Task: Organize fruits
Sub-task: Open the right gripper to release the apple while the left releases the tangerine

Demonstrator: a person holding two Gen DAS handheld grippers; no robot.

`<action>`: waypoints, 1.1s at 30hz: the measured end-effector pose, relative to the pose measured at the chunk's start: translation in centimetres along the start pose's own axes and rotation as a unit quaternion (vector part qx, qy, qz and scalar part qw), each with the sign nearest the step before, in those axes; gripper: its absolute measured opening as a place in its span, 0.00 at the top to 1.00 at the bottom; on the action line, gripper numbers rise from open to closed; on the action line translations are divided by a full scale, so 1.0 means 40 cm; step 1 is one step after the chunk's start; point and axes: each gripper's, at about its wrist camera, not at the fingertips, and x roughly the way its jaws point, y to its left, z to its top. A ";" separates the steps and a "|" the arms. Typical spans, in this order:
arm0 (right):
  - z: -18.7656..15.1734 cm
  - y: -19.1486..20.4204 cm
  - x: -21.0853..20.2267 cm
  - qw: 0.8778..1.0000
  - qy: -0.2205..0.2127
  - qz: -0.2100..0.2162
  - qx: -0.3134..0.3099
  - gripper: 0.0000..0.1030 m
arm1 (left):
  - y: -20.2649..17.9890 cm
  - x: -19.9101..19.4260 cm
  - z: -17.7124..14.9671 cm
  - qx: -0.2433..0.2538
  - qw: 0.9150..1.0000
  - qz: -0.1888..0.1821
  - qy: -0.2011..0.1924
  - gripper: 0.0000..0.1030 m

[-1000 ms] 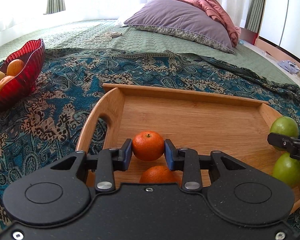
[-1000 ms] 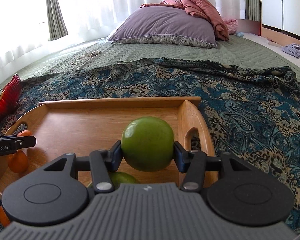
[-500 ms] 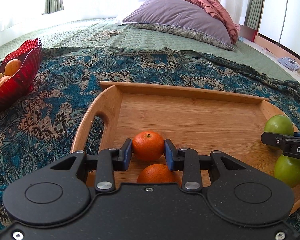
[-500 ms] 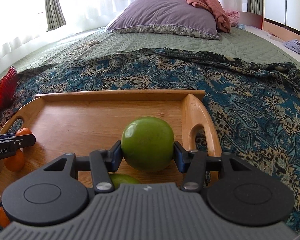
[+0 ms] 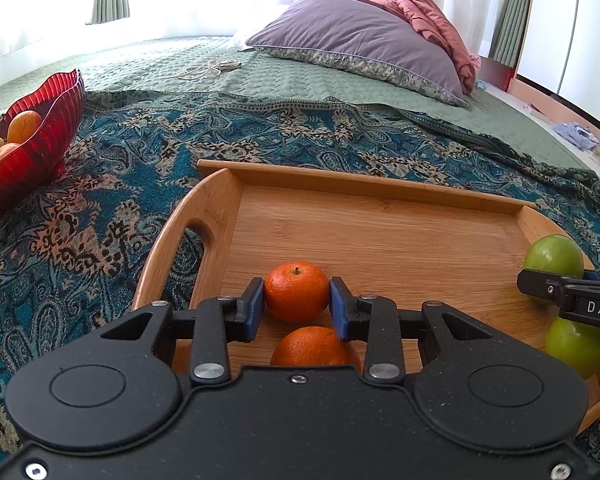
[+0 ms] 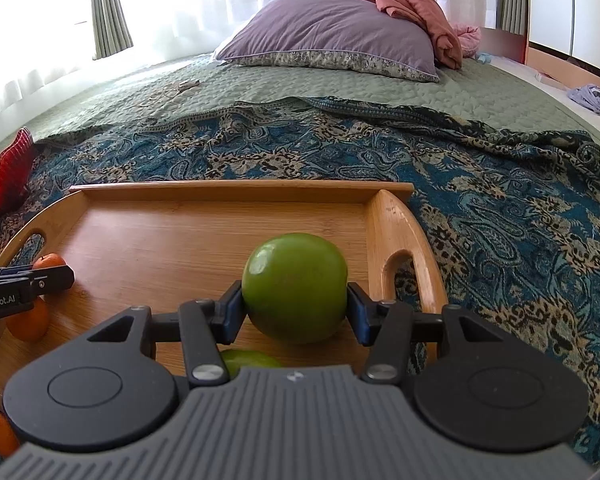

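Observation:
A wooden tray (image 5: 364,184) lies on the patterned blanket; it also shows in the right wrist view (image 6: 236,190). My left gripper (image 5: 297,306) is shut on an orange mandarin (image 5: 296,291) low over the tray's left end, with a second mandarin (image 5: 314,346) just behind it on the tray. My right gripper (image 6: 295,306) is shut on a green apple (image 6: 295,286) low over the tray's right end, with another green apple (image 6: 250,360) behind it. Each gripper shows in the other's view, the right gripper (image 5: 556,286) and the left gripper (image 6: 40,280).
A red glass bowl (image 5: 40,136) with several orange and yellow fruits sits at the far left on the blanket (image 5: 100,208). One orange fruit (image 6: 2,434) lies outside the tray's near left corner. A purple pillow (image 5: 360,44) and pink cloth lie at the bed's far end.
Both grippers have moved down and a little forward over the tray, still holding their fruit. The tray appears larger and lower in both views.

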 end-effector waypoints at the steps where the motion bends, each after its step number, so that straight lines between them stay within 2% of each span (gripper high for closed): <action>1: -0.001 0.001 0.000 1.000 -0.001 -0.001 -0.001 0.45 | 0.001 -0.001 -0.002 -0.001 1.000 0.000 -0.001 0.68; 6: -0.004 0.005 -0.001 1.000 -0.003 -0.005 -0.001 0.43 | 0.005 -0.007 -0.004 -0.007 1.000 -0.001 -0.003 0.63; 11: -0.014 0.002 -0.011 1.000 -0.014 0.000 0.009 0.31 | 0.009 -0.029 -0.012 -0.002 1.000 -0.001 -0.013 0.54; 16: -0.037 -0.007 -0.036 0.999 -0.032 0.015 0.021 0.25 | 0.020 -0.071 -0.025 -0.007 0.999 -0.010 -0.038 0.26; 25: -0.083 -0.010 -0.106 0.996 -0.077 0.025 0.034 0.17 | 0.023 -0.170 -0.072 0.010 0.996 -0.021 -0.090 0.13; 33: -0.136 0.014 -0.179 0.993 -0.119 0.013 0.006 0.11 | 0.003 -0.241 -0.137 0.032 0.993 -0.025 -0.111 0.07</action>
